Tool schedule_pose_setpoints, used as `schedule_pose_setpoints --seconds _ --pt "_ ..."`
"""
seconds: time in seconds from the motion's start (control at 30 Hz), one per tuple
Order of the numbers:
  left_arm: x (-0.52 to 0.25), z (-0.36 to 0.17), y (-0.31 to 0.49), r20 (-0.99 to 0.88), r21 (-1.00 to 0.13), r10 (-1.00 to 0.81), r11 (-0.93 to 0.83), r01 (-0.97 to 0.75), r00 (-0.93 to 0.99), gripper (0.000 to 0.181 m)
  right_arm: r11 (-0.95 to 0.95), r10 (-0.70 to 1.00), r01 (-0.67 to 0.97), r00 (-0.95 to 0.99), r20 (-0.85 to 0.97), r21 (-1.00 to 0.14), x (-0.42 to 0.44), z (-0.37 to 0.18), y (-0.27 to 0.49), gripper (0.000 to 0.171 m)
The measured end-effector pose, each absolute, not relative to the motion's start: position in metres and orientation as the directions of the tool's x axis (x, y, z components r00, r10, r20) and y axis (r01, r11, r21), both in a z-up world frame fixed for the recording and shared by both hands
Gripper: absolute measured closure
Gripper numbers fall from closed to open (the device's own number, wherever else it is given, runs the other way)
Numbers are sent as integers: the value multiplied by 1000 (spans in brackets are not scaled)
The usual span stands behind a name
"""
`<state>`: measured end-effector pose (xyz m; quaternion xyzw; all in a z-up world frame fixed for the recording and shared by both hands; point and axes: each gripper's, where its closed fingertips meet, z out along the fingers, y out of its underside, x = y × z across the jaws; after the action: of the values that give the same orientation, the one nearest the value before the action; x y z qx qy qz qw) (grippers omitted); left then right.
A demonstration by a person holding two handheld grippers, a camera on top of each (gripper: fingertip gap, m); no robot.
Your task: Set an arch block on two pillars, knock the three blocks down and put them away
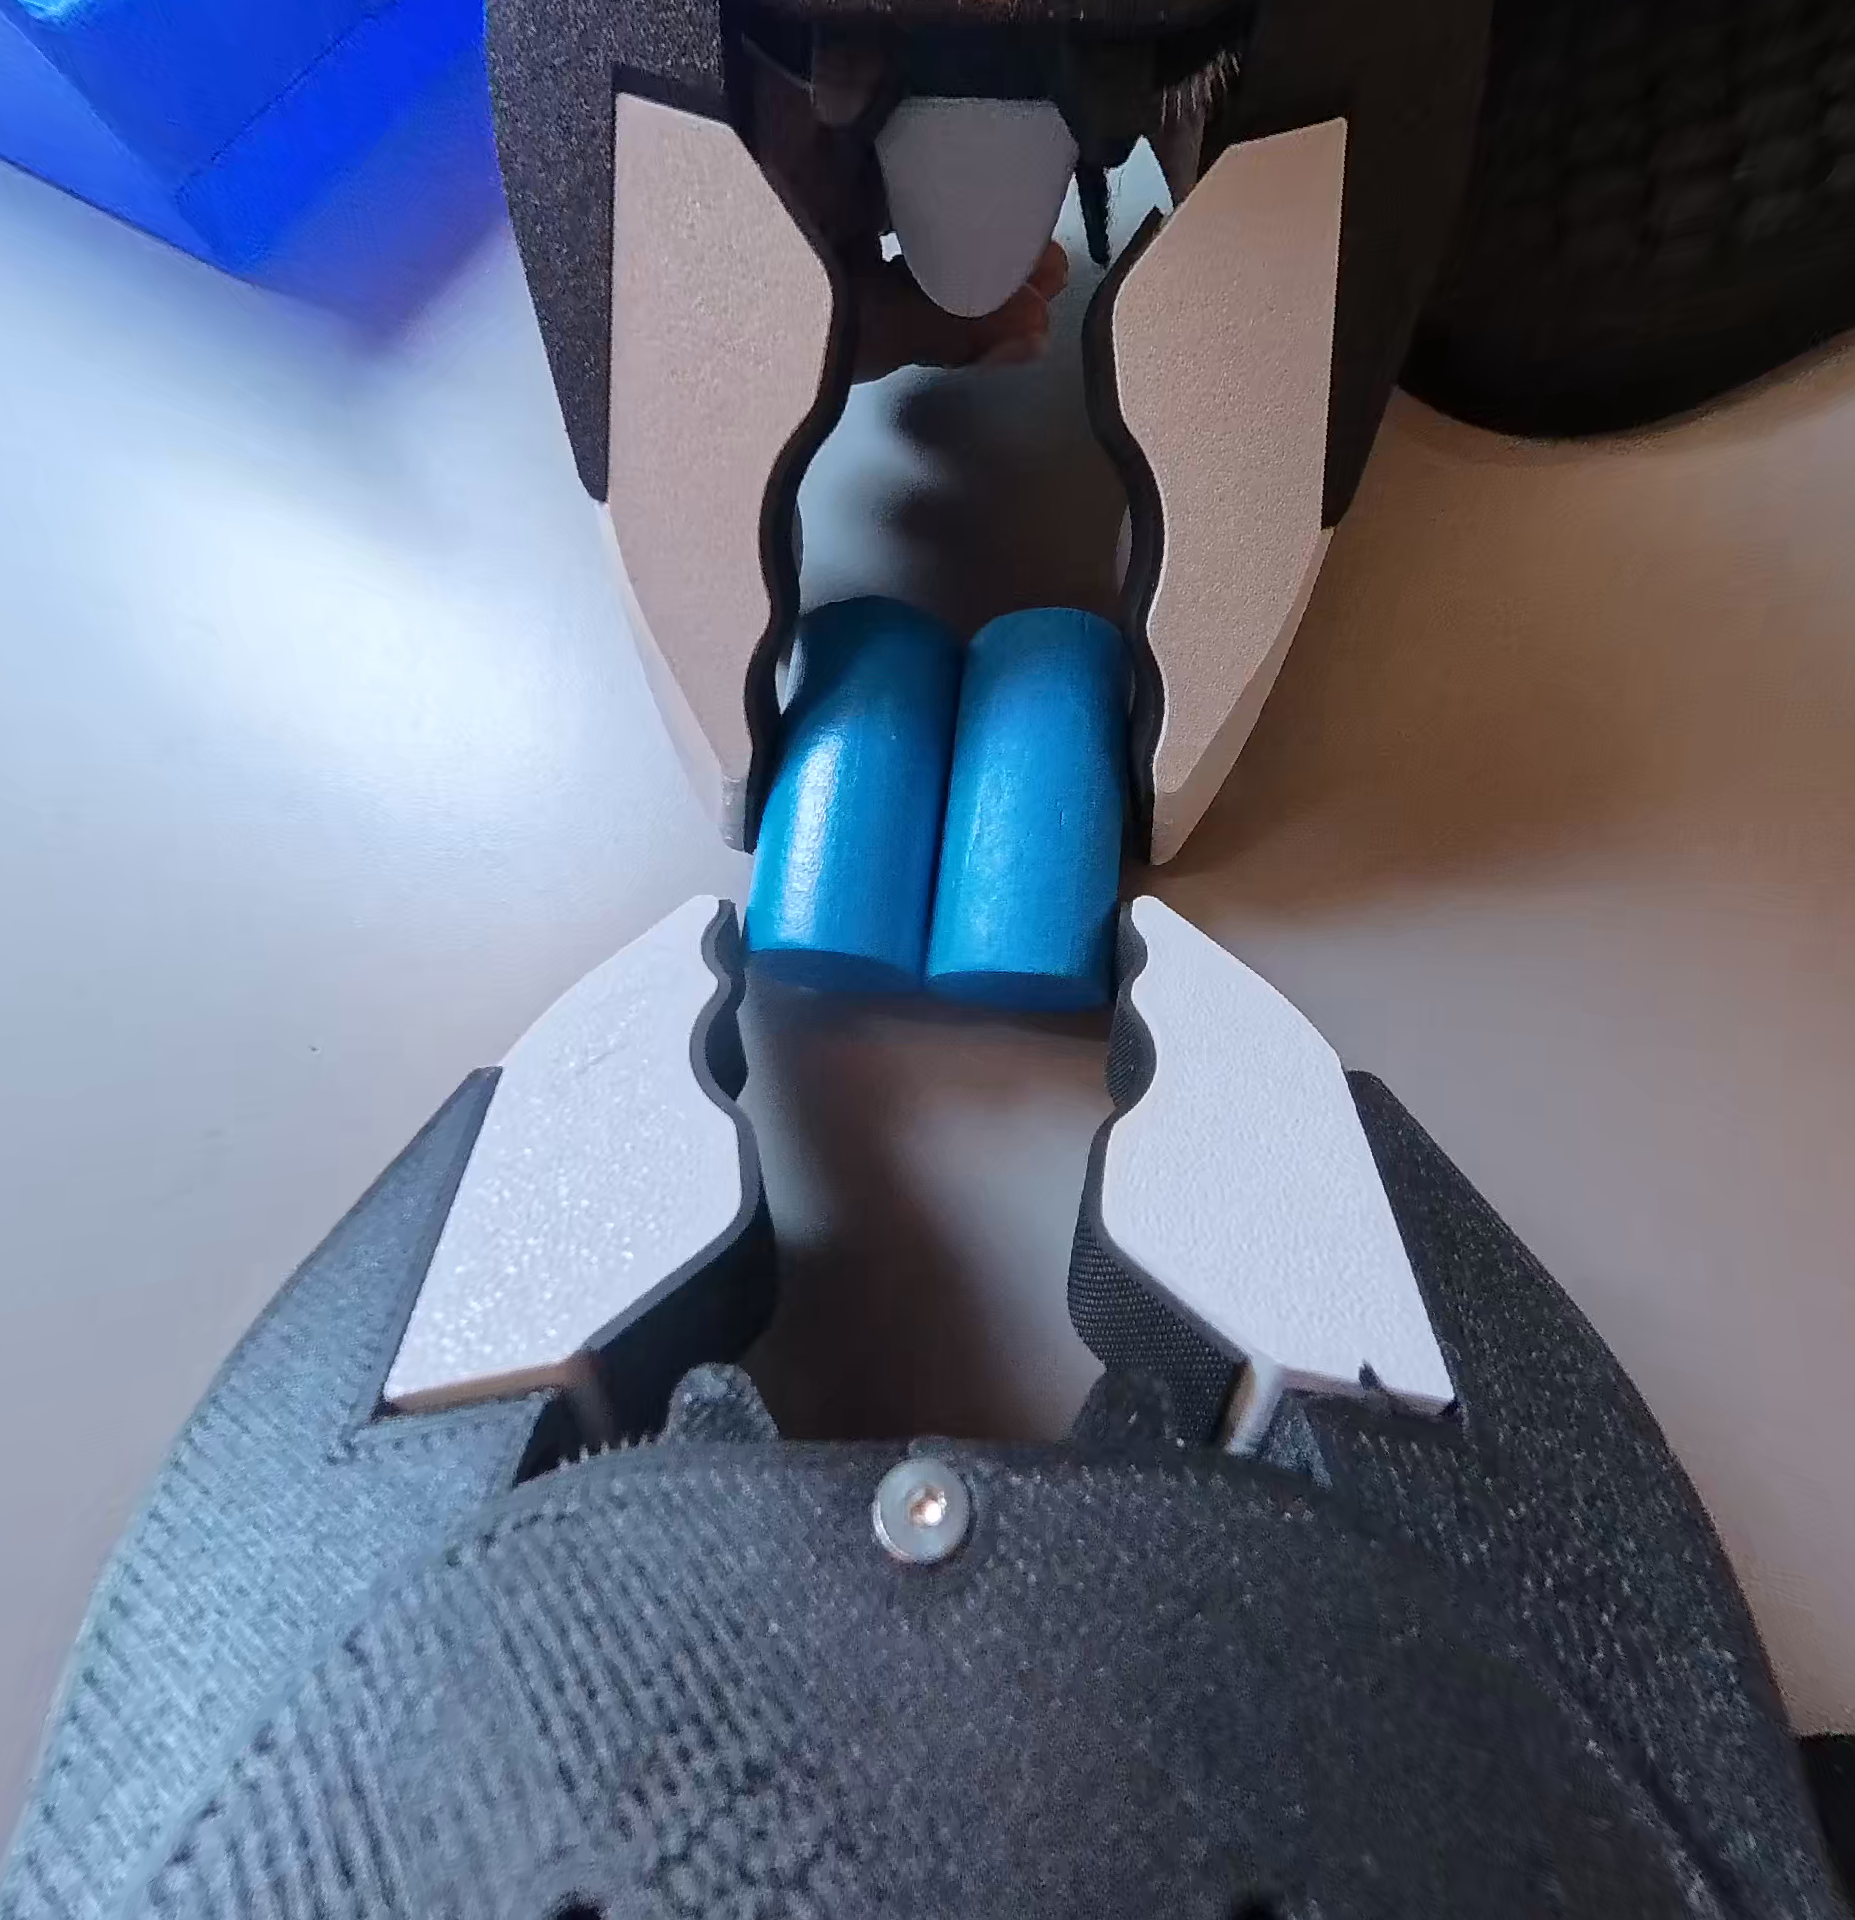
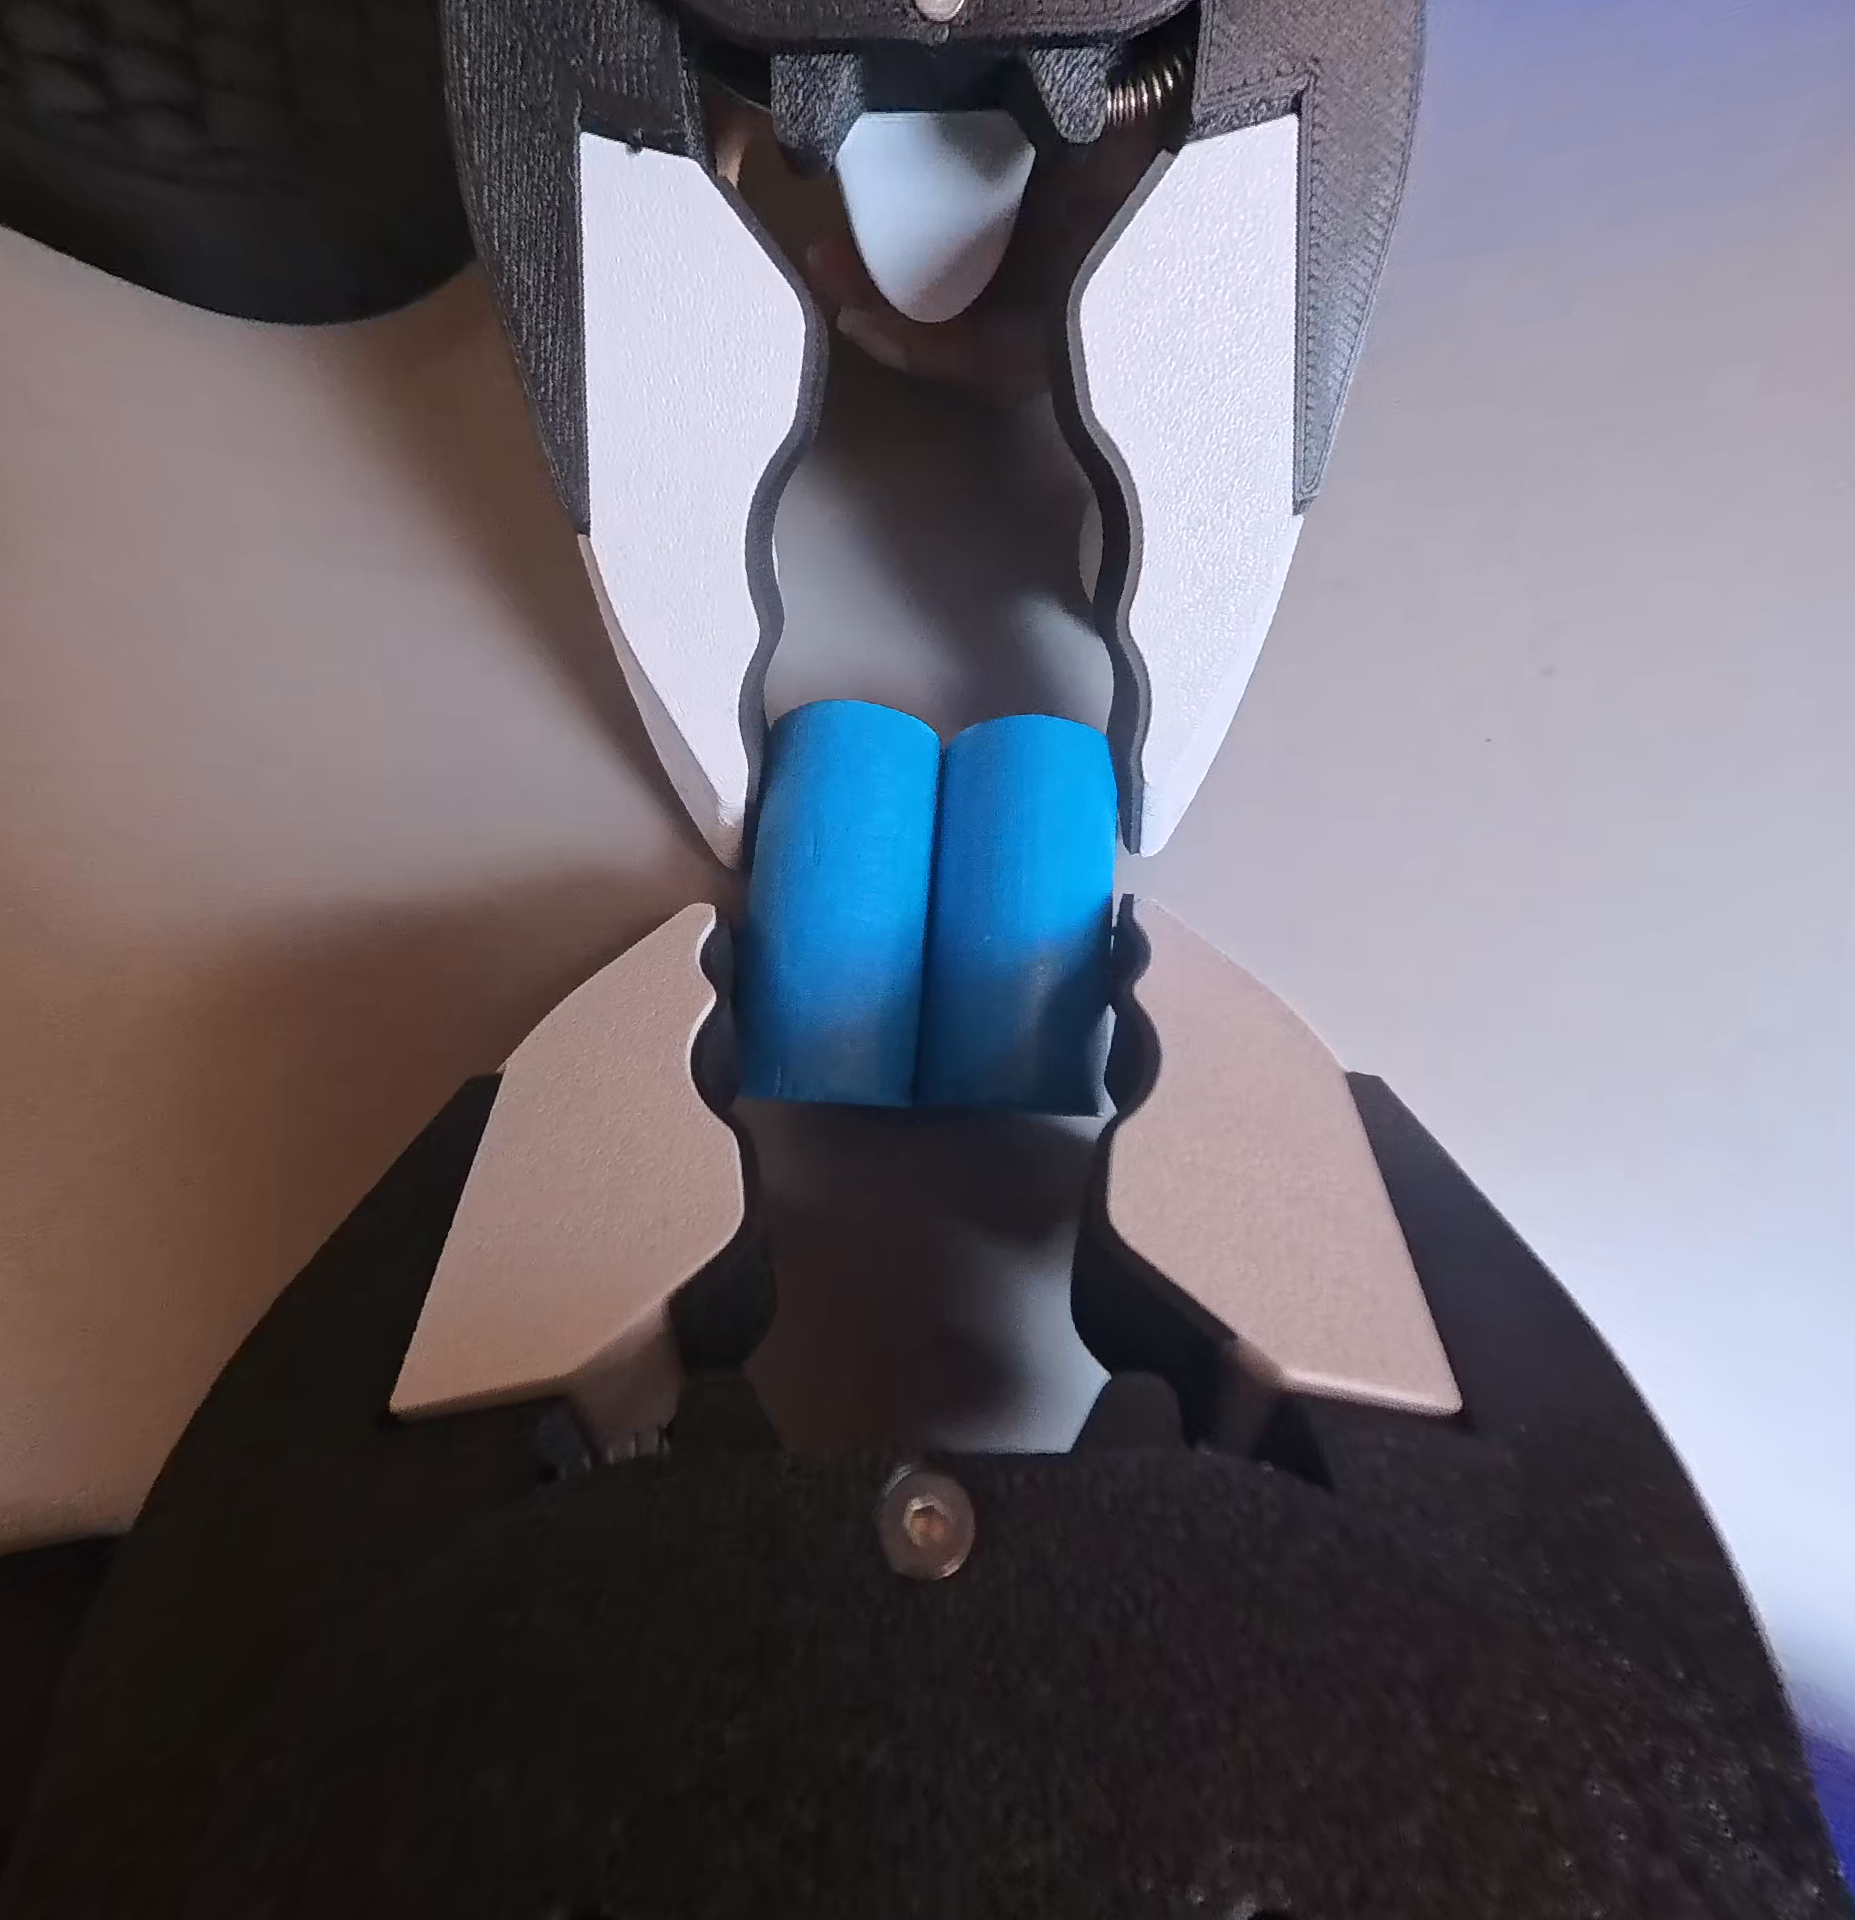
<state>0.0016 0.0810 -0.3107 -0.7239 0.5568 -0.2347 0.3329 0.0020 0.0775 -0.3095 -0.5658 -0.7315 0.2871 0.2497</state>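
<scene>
The left gripper [image 1: 931,935] and right gripper [image 2: 923,956] are facing each other, both pinching two blue pillars [image 1: 933,821] lying side by side on the desk [image 1: 279,831].

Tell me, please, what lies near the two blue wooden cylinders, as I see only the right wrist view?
Observer: A blurred blue box sits on the pale table, ahead of the left gripper and to its left.
Operator: Thank you. How deep do the cylinders sit in the left jaws?
Observer: Only at the tips: the blue wooden cylinders end level with them, the pads touch their outer sides, and the throat behind is empty.
</scene>
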Motion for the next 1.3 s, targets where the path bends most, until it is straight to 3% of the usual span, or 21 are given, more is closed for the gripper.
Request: schedule_pose_setpoints --seconds 0.23,0.43,0.93,1.1,1.2,1.3 --pt "4 -292 82 -47 -787 -961 -133 -603 273 124 186 973 653 -226 45 -735 1 -291 80 115" --pt "4 -309 80 -35 -742 -962 -155 -652 269 113 199 971 702 -234 42 -684 1 -310 77 101" --pt "0 -309 78 -47 -746 -958 -153 -648 281 114 147 980 748 -197 -6 -647 27 -312 80 104" --pt "-15 -269 73 -24 -858 -949 -142 -494 314 114 100 980 710 -193 -56 -697 25 -303 76 104" --pt "-35 -244 69 -12 -919 -939 -125 -375 344 124 10 975 664 -171 -139 -748 21 -281 81 108" --pt "-52 -245 67 -17 -932 -920 -127 -339 392 132 -30 982 683 -115 -148 -729 16 -277 93 116"
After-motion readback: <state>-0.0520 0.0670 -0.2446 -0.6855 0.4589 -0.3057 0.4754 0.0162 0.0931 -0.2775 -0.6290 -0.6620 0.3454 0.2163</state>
